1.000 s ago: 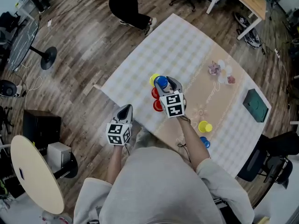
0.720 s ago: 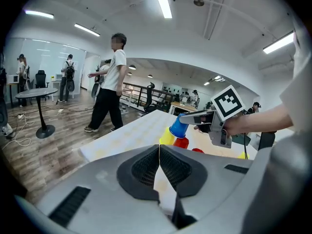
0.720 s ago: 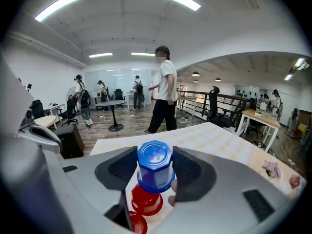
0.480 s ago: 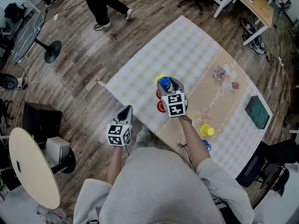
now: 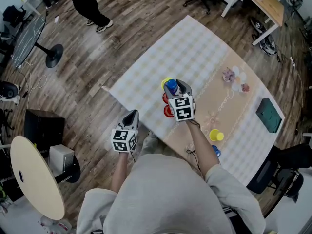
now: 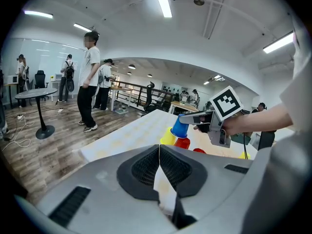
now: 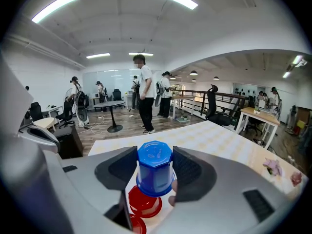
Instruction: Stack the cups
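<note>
Open office, wood floor; table [image 5: 195, 48] under checked cloth. Right gripper [image 5: 174, 87] clamped on inverted blue cup [image 7: 154, 169], just above upturned red cup [image 7: 144, 200]; contact unclear. Step: placing. Next move probably needs straight lowering, centred, then release. Yellow cup [image 5: 165, 82] just beyond. Left gripper [image 6: 159, 162] jaws together, empty, off table's near edge.

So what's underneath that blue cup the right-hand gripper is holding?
An upside-down red cup sits below the blue cup, a second red cup nearer the camera. The blue cup's rim covers whether they touch.
</note>
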A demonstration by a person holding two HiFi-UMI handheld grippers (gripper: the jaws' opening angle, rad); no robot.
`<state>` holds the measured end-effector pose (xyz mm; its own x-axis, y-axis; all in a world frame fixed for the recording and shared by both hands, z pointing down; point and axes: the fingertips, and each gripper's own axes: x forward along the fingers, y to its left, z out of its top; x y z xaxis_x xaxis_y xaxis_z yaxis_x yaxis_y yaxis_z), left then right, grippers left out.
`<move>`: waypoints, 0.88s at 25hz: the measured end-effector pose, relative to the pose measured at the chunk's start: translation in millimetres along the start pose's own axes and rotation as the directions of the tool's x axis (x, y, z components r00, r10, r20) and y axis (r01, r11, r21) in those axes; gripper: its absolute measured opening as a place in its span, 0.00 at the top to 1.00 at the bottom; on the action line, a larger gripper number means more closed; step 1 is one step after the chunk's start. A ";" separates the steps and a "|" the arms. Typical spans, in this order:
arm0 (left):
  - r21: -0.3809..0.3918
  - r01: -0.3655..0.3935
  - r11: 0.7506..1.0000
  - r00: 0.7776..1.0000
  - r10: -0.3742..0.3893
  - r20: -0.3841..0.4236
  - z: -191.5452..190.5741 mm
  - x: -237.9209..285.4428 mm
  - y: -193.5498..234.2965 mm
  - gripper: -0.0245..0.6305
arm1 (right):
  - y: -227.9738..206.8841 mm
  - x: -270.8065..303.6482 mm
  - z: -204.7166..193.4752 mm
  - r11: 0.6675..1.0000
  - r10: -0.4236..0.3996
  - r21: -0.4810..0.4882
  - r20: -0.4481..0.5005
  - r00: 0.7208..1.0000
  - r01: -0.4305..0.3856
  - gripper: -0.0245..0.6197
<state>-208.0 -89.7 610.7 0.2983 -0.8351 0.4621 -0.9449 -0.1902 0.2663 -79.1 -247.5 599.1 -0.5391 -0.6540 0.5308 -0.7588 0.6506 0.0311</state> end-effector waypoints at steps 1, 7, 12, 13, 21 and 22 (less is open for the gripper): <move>0.001 0.001 1.000 1.000 -0.001 -0.001 -0.2 0.2 0.0 0.94 | -0.2 0.1 -0.2 1.000 -0.001 0.001 0.002 1.000 0.001 0.61; 0.004 0.005 1.000 1.000 -0.005 -0.003 -0.3 0.9 -2.4 0.94 | 0.7 -1.0 -2.3 1.000 0.011 -0.001 0.010 1.000 -0.011 0.58; 0.007 0.014 1.000 1.000 -0.014 -0.002 -0.5 1.8 -5.5 0.94 | 0.1 -4.7 -6.0 1.000 0.014 0.005 0.011 1.000 -0.014 0.46; 0.008 0.016 1.000 1.000 -0.016 -0.002 -0.7 2.1 -6.5 0.94 | -0.1 -6.8 -6.4 1.000 0.012 0.005 0.013 1.000 -0.012 0.46; 0.044 0.077 0.996 0.997 -0.077 -0.010 3.7 15.1 -28.7 0.94 | -8.8 -40.2 -6.4 0.999 -0.027 0.042 0.072 0.997 0.024 0.47; 0.051 0.092 0.994 0.996 -0.091 -0.013 4.3 18.2 -34.1 0.94 | -11.7 -45.9 -7.4 0.998 -0.038 0.050 0.077 0.996 0.034 0.48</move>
<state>-171.0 -100.6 606.4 0.3848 -0.8075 0.4471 -0.9193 -0.2922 0.2636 -42.8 -222.2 580.6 -0.5362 -0.7060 0.4627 -0.7941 0.6078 0.0072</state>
